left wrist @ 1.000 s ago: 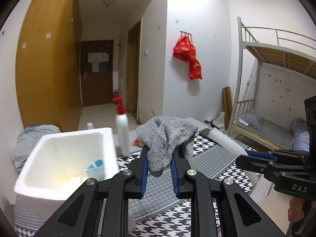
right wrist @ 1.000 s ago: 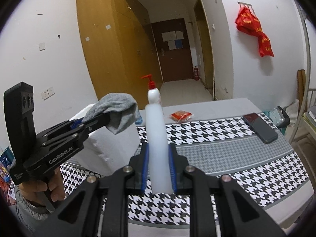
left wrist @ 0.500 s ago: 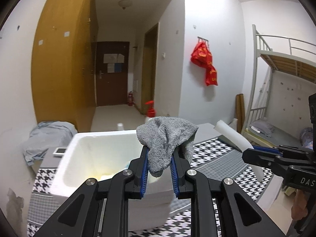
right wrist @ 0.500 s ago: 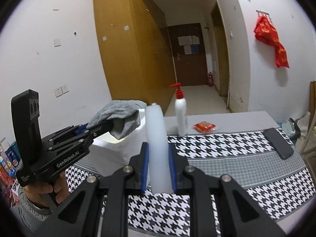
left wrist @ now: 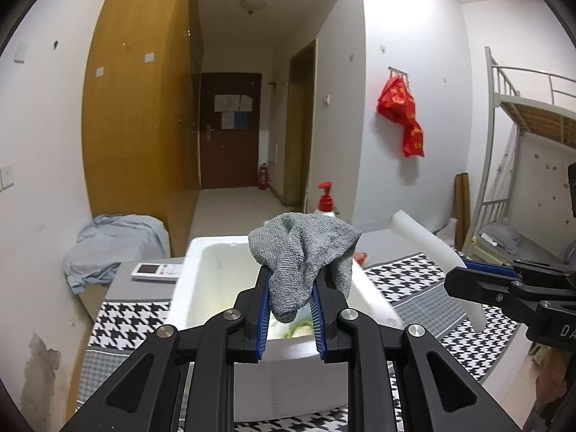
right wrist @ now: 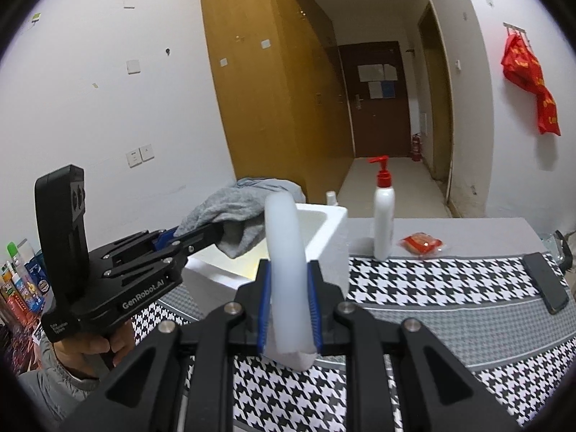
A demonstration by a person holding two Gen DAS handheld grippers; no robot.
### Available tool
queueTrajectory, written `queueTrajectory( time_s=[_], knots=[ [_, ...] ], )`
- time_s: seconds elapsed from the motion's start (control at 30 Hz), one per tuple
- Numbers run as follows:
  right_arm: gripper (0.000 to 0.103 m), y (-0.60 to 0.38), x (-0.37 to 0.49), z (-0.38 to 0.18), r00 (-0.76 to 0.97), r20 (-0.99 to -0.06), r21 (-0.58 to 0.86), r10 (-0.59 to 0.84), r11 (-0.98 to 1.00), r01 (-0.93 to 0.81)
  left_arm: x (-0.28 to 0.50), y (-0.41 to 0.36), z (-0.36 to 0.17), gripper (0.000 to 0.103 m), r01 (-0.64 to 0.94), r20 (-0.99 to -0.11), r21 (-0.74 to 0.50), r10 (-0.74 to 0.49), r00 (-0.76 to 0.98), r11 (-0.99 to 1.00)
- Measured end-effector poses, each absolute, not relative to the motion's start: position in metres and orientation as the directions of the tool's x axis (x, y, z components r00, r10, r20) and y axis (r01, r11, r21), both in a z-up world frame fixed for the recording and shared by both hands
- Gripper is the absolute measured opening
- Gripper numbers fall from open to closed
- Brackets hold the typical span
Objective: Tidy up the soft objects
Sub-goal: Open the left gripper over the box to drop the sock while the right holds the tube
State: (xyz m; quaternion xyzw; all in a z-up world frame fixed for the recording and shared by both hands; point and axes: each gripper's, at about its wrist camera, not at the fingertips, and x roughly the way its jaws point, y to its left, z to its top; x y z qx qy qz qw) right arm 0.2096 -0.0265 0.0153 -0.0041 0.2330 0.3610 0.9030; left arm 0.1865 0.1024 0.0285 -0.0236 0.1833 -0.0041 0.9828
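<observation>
My left gripper (left wrist: 289, 289) is shut on a grey knitted cloth (left wrist: 306, 252) and holds it above the open white foam box (left wrist: 190, 288). The same cloth (right wrist: 234, 223) and left gripper (right wrist: 201, 234) show in the right wrist view, over the box (right wrist: 334, 237). My right gripper (right wrist: 288, 288) is shut on a white foam strip (right wrist: 286, 252), which curves upward, just right of the box. The strip (left wrist: 432, 252) also shows at the right in the left wrist view. Something pale lies in the box bottom; I cannot tell what.
The table carries a houndstooth cloth (right wrist: 450, 288). On it stand a white pump bottle with a red top (right wrist: 383, 223), a red packet (right wrist: 419, 243) and a black phone (right wrist: 545, 282). A remote (left wrist: 156, 270) and a blue-grey garment (left wrist: 115, 244) lie left of the box.
Both grippers have swung left toward the foam box. The cloth now hangs over the box opening, and the foam strip has come up close beside the box's right wall. Both grips are unchanged.
</observation>
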Motion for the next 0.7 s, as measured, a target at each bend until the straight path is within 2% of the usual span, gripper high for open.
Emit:
queueTrajectory(
  time_s=[0.7],
  knots=[
    [0.023, 0.004, 0.232, 0.007, 0.608, -0.457, 0.158, 0.649, 0.732, -0.663, 0.23, 0.133, 0.005, 0.022, -0.067, -0.454, -0.04, 0.042, 0.89, 0.997]
  ],
)
